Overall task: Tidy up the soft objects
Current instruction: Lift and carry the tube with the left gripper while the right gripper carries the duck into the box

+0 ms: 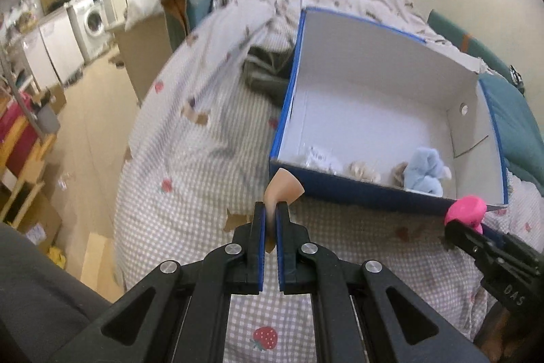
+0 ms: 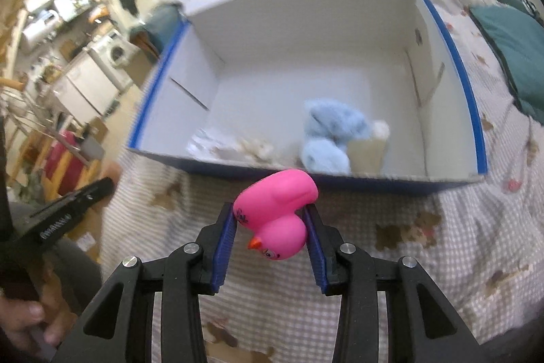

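Left gripper (image 1: pixel 271 210): clamped tight on a thin peach-coloured soft piece (image 1: pixel 284 187), just before the blue box (image 2: pixel 474 111). Right gripper (image 2: pixel 270 220): partly closed around a pink rubber duck (image 2: pixel 277 215) (lying sideways), near the box's front wall. Inside: pale blue plush toy (image 2: pixel 331 133), on checked bedding (image 1: pixel 190 165).

White letters "DAS" stand on the black body of the right gripper (image 1: pixel 457 228), at the right edge of the left wrist view. The left gripper (image 2: pixel 105 184) bears a small white label in the right wrist view, too blurred to read. No other text is legible.
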{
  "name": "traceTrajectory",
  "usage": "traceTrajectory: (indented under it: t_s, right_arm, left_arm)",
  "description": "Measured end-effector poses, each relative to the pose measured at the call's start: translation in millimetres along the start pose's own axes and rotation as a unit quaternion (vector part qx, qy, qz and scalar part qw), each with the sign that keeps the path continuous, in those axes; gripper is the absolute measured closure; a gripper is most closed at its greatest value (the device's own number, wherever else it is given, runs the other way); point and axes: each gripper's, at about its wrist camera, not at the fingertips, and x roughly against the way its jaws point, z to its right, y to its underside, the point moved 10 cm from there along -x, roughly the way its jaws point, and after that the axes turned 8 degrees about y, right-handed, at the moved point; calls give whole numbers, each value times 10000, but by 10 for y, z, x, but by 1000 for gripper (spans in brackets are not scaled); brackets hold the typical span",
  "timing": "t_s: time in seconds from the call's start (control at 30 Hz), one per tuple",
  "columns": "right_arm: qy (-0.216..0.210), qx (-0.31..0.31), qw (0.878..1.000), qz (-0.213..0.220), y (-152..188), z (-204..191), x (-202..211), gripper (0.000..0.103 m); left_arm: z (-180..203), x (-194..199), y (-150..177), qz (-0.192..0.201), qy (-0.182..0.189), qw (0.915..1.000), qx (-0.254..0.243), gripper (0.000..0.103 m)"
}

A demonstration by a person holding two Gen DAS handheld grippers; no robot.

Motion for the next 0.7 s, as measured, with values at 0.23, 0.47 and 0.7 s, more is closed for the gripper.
traceTrajectory:
  t_s: [0.23,0.47,0.7]
  right_arm:
    - [-13,-4,9987,513,-219,13,212,61]
    - [-280,-560,9956,700,-519,240,281,61]
    - [-127,-430,9953,858,-863,368,273,61]
  left_arm:
    - [137,232,-262,404,12,9991,-104,98]
    - [297,124,-594,358,272,9986,-267,98]
    - [459,-57,-963,441,323,9969,-574,98]
